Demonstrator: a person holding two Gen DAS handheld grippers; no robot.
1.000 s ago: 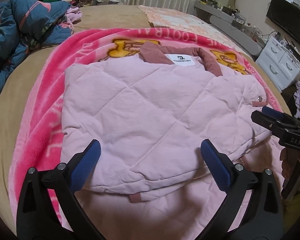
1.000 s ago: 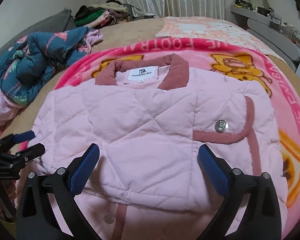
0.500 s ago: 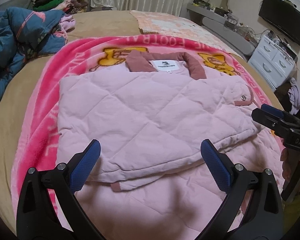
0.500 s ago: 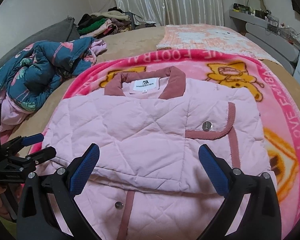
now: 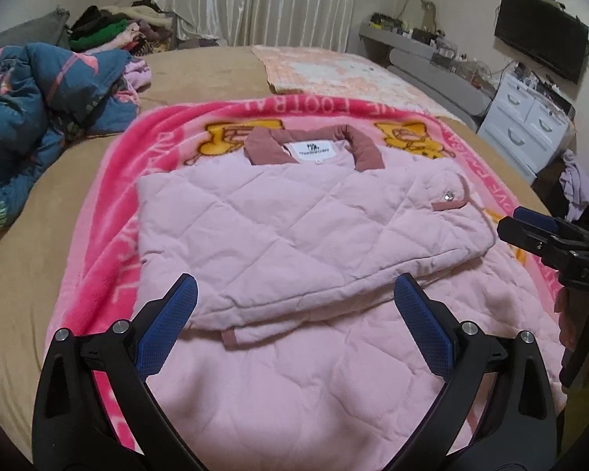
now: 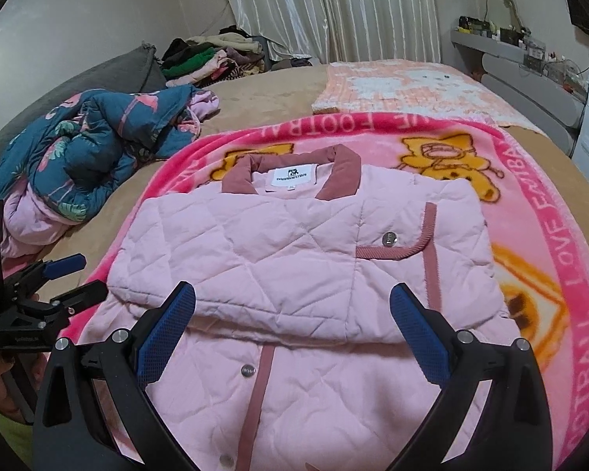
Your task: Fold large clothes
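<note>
A pale pink quilted jacket (image 5: 294, 227) with a dusty rose collar lies on a bright pink blanket (image 5: 110, 212) on the bed. Its sleeves are folded across the chest, with the lower body spread flat toward me. It also shows in the right wrist view (image 6: 294, 251). My left gripper (image 5: 294, 314) is open and empty above the jacket's lower left part. My right gripper (image 6: 292, 320) is open and empty above the lower front. Each gripper shows at the edge of the other's view, the right one (image 5: 530, 227) and the left one (image 6: 68, 278).
A crumpled blue floral quilt (image 6: 90, 153) lies at the left of the bed. A clothes pile (image 6: 212, 59) sits at the back. A peach patterned blanket (image 5: 333, 74) lies beyond the pink one. White drawers (image 5: 530, 121) and a shelf stand to the right.
Both grippers have drawn back and up from the jacket, so more of its lower body shows. Both stayed open. The jacket has not moved.
</note>
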